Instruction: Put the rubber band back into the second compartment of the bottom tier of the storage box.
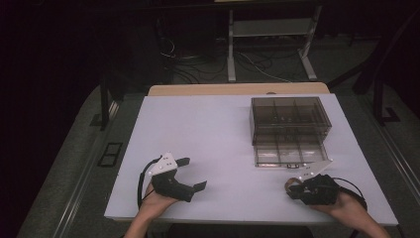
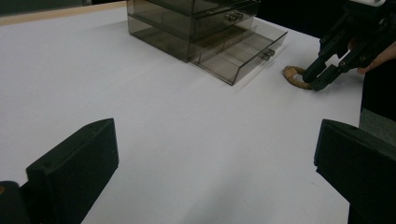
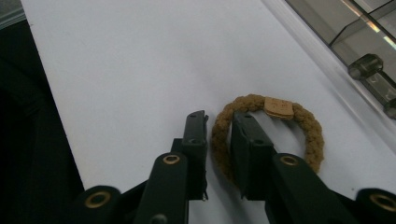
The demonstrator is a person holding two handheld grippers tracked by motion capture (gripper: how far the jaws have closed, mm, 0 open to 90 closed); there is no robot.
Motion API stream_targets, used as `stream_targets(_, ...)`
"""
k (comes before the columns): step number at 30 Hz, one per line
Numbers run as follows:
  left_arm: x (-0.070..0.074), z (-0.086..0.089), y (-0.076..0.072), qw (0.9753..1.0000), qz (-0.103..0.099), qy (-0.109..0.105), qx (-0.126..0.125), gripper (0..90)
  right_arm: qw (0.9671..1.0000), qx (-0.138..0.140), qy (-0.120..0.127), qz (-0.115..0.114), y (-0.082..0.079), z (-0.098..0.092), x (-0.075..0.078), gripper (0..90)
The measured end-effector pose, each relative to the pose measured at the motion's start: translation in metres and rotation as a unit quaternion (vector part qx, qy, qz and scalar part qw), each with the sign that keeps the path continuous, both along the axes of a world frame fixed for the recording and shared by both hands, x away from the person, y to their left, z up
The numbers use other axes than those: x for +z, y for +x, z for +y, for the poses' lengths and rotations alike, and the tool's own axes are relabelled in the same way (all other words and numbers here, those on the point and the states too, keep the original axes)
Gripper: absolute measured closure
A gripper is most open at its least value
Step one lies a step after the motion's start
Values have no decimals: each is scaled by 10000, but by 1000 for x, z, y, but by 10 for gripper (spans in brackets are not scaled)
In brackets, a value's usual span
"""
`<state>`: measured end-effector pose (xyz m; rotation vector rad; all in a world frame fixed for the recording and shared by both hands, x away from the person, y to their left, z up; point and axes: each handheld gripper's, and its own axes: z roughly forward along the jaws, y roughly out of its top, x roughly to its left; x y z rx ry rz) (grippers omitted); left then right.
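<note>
right gripper view: one braided ring (image 3: pixel 266 135), right gripper (image 3: pixel 219 128) jaws astride; one drawer box (image 1: pixel 288 130).

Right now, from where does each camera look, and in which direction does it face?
High view: above the person's side, facing forward and down on the table; forearms, left tool and right tool.
Left gripper view: on the left tool, across the table toward the drawer box; own jaws wide apart.
Right gripper view: on the right tool, down at the braided ring.
All share the ring.

Black two-jaw left claw (image 1: pixel 192 174), right claw (image 3: pixel 218 140), brass-coloured rivets, trailing black cables
</note>
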<state>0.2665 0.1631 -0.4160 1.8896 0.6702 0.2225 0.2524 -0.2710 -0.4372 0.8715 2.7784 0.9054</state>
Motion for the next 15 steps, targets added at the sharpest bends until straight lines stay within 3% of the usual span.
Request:
stream_targets(6, 0, 0, 0, 10000, 9, 2, 1, 0, 9998, 53, -145, -106, -1, 3, 1, 814)
stream_targets(15, -1, 0, 1, 10000, 14, 4, 6, 0, 9999, 54, -89, 41, 0, 1, 2, 833)
